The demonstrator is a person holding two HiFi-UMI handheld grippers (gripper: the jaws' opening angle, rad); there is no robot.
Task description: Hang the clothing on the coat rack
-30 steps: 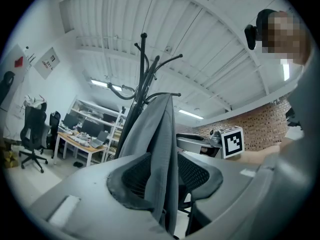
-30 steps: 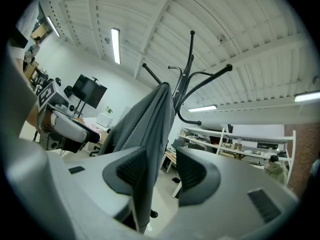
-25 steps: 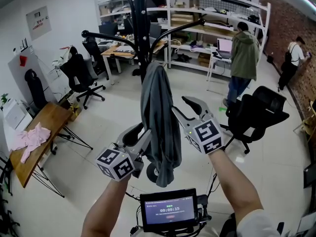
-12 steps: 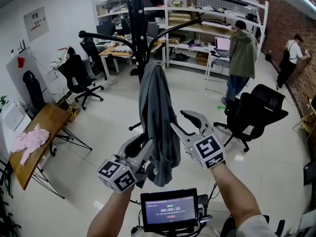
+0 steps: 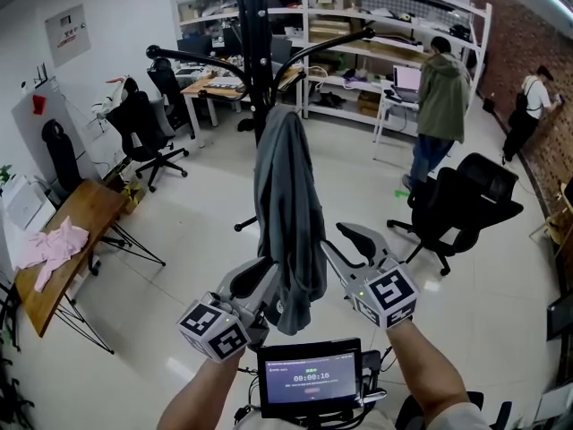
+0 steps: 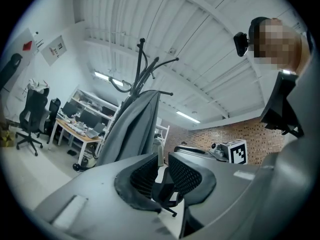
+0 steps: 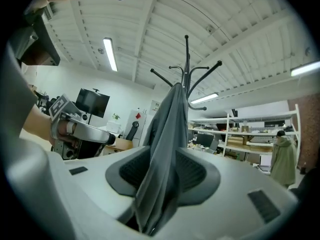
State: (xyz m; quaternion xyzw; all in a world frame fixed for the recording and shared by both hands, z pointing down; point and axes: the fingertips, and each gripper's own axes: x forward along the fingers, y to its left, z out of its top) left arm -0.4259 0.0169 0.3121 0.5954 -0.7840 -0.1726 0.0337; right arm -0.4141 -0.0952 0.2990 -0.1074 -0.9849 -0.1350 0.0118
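Observation:
A grey garment hangs from a hook of the black coat rack. My left gripper sits low at the garment's left side. In the left gripper view my left gripper shows only a narrow gap with nothing in it, and the garment hangs beyond, to the left. Its jaws have just been closing. My right gripper is at the garment's right. In the right gripper view a fold of the garment hangs between the jaws of my right gripper, which have just been closing; the pads are not clamped on it.
A black office chair stands at the right, with two standing people near the shelving. More chairs and a wooden table with a pink cloth are at the left. A screen device sits at the bottom.
Both grippers have sunk and drawn back toward me along the garment. Their jaws stand narrower. The garment stays hanging on the rack.

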